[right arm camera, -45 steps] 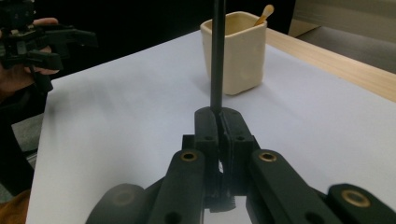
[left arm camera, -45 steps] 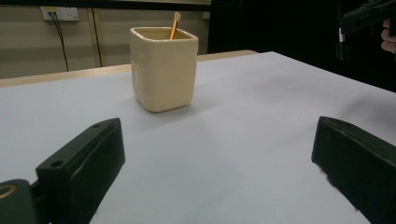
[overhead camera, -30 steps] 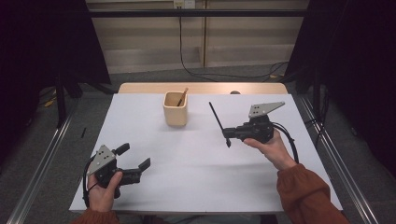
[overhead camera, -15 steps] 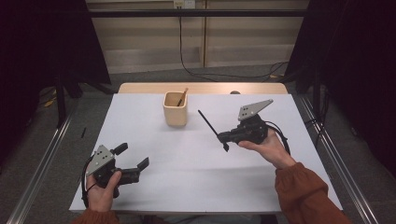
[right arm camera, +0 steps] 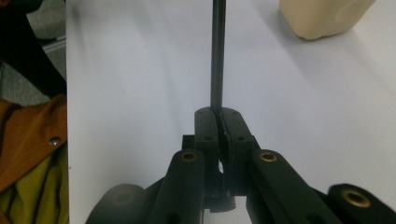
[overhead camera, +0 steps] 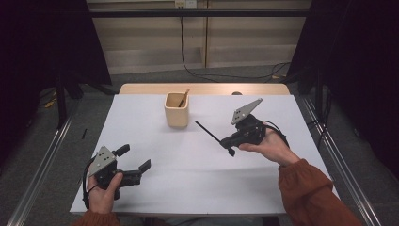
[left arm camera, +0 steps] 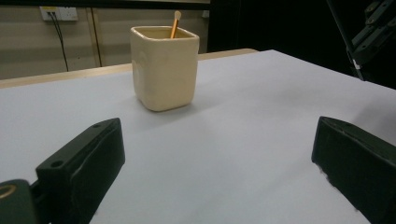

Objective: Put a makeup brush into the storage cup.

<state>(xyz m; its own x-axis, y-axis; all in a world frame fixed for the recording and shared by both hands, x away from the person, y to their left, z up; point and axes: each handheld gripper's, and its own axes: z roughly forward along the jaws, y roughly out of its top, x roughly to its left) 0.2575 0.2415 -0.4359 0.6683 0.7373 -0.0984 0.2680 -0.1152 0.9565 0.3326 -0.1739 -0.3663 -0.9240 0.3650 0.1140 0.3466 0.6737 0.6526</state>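
Your right claw (overhead camera: 229,142) sat right of centre in the high view, jaws pressed together and pinching a thin black stick (overhead camera: 207,131) at its lower end. The stick ran up-left from the jaws, tilted, its free tip pointing toward the cup (overhead camera: 177,111) but well apart from it. In the right gripper view the stick (right arm camera: 217,51) ran straight up the frame from the closed jaws, with the cup (right arm camera: 322,16) at upper right. Your left claw (overhead camera: 134,165) sat at lower left, jaws spread wide, nothing between them, low over the white worktop (overhead camera: 188,179). The cup stood upper centre on the worktop with a wooden stick (overhead camera: 183,98) leaning inside.
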